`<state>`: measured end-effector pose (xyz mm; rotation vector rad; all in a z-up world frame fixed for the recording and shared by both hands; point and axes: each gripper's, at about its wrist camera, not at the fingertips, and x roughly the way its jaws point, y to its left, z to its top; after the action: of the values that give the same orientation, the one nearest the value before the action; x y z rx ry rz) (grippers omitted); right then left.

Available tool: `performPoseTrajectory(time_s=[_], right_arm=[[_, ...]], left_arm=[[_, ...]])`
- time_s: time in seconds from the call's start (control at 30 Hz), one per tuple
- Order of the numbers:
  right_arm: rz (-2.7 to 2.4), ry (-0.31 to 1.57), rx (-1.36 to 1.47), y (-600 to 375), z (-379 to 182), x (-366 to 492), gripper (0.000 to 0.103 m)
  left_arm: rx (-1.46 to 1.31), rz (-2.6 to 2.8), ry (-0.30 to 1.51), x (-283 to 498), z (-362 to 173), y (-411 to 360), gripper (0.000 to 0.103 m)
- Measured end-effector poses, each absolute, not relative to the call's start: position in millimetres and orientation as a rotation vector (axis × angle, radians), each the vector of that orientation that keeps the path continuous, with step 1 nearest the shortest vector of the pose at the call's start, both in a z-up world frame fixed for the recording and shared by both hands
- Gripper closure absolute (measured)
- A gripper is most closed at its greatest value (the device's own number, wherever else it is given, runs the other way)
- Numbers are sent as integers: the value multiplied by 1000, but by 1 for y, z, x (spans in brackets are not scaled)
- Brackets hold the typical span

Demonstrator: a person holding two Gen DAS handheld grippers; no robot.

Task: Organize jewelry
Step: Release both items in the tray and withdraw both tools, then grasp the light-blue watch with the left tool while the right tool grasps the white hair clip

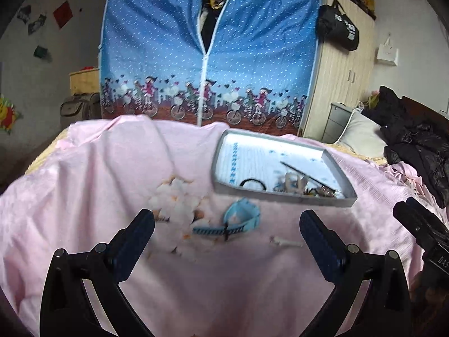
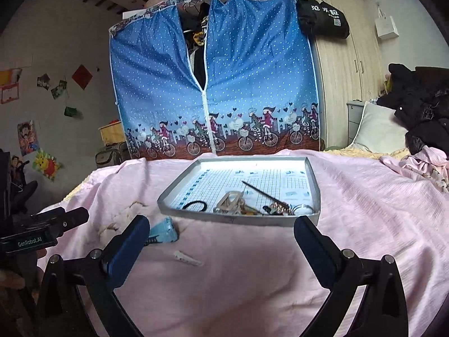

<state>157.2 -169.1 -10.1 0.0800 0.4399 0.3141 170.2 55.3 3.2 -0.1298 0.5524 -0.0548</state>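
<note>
Blue watch [image 1: 240,219] lies on the pink bed cover [image 1: 84,182], band running left-right, at lower centre just ahead of the left tongs [image 1: 227,233], wide open and empty like the right tongs [image 2: 221,238], so the left seems nearer.

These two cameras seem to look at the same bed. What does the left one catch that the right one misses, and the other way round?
Only the left wrist view shows the whole light blue watch lying on the pink cover, with nothing in front of it; in the right view a finger hides part of it.

Only the right wrist view shows the cartoon posters on the far wall and the grid lining of the tray clearly.

Both show the grey tray holding a black hair tie, a thin dark stick and a jumble of jewelry, the small white clip outside it, and the blue fabric wardrobe. Each tool is open and empty: left tool, right tool.
</note>
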Motion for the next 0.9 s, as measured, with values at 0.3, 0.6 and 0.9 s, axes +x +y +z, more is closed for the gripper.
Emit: performPoseTrajectory(time_s=[0.3,0.6,0.9], right_arm=[[341,584,14,-142,-39,151,0],[351,679,7,-134,-66,162,0],[347,706,0,-130,-74,168,0]], left_arm=[[-107,14,618,147,-32,73,2],[-48,-15,666,156,-54,68,2],[-86,-49,662,172,-51,74,2]])
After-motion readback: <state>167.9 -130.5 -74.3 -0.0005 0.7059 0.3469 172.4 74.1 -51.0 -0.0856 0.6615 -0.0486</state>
